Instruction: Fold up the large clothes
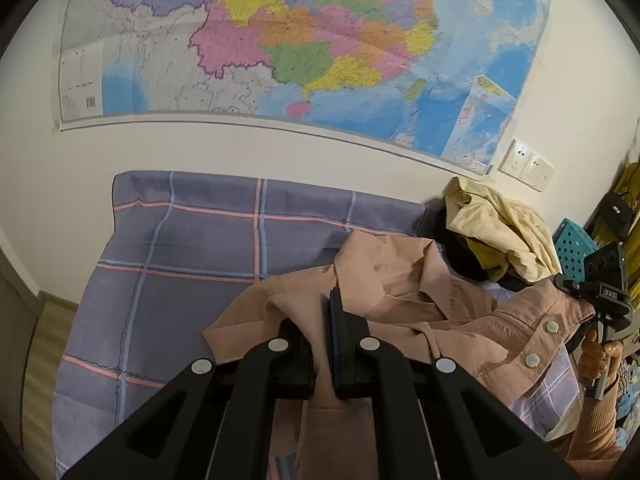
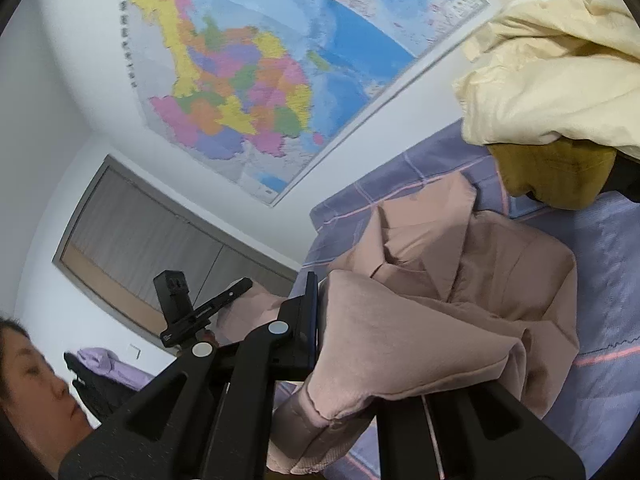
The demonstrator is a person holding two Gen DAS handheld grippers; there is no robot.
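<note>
The left gripper (image 1: 320, 320) is clamped on a fold of the pink jacket (image 1: 408, 300), its jaws together on the fabric. The right gripper (image 2: 320, 320) is likewise pinched on the jacket, cloth draped over its right finger. The jacket lies on the purple plaid bedsheet (image 1: 180, 248), collar toward 12 o'clock. A cream garment (image 1: 500, 224) is heaped at 2 o'clock. On the wall above hangs a coloured map (image 1: 300, 40); its print is too small to read. The far gripper's mount carries a small label reading "DAS".
</note>
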